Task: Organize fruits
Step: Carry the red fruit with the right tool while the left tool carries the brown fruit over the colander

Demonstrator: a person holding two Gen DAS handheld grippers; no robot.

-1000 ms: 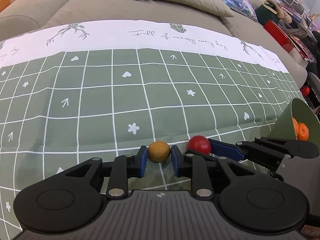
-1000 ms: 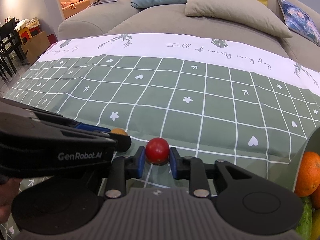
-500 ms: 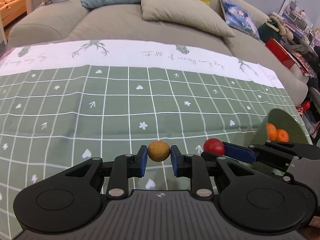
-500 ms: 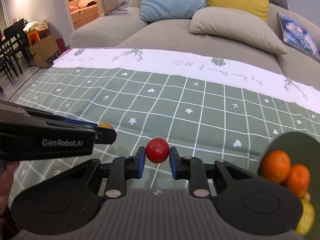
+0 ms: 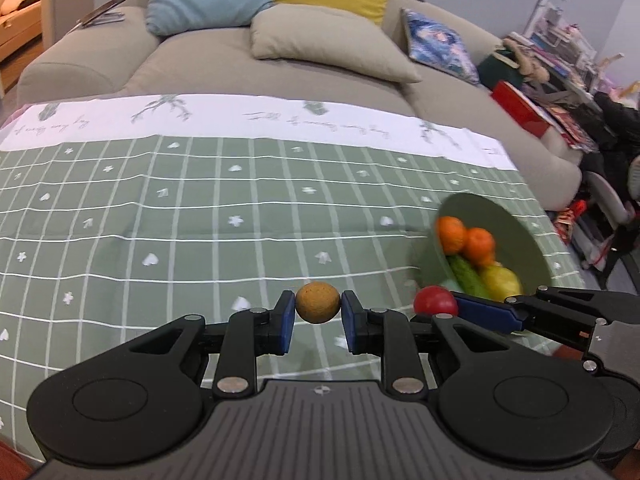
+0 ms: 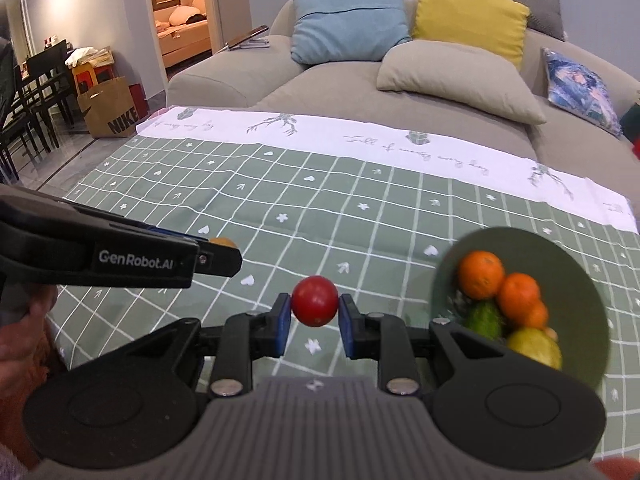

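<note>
Both fruits have risen off the surface (image 5: 168, 216): left claw (image 5: 318, 314) pinches the brown fruit (image 5: 318, 303), right claw (image 6: 314, 316) the red fruit (image 6: 314, 301), near the green bowl (image 6: 588, 280). Small, light and round, they likely need gentle mid-line grips.

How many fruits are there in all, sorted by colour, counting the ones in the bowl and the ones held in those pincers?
Orange: 2, both in the green bowl, the larger and the smaller
Green: 1, in the bowl
Yellow-green: 1, in the bowl
Red: 1, held by the right gripper
Tan-brown: 1, held by the left gripper
Total: 6
</note>
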